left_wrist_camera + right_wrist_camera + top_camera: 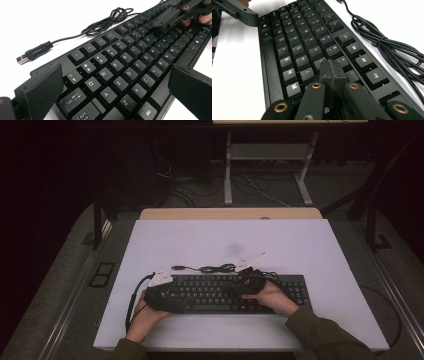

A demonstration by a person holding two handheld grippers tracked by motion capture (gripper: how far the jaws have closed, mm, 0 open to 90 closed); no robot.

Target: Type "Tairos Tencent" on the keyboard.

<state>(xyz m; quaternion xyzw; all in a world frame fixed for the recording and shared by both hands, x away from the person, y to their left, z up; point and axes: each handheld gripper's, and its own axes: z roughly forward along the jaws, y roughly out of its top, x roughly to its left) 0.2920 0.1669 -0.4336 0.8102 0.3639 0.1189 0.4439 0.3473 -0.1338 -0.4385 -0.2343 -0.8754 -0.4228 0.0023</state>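
- At the lower middle of the high view, the keyboard (220,293) lies flat on the tabletop (200,240), its cable (212,268) coiled just behind it.
- Your left gripper (112,87) straddles the keyboard's left end, jaws wide apart.
- Your right gripper (332,72) is pressed together, tips on the keys.

The keyboard (225,294) is black with white key legends. Its USB cable (100,25) is black, ending in a silver plug. Both grippers, left (112,87) and right (332,72), are black; the right has brass-coloured pivot rings. The table (310,245) surface is white. The sleeves (325,335) are olive green.
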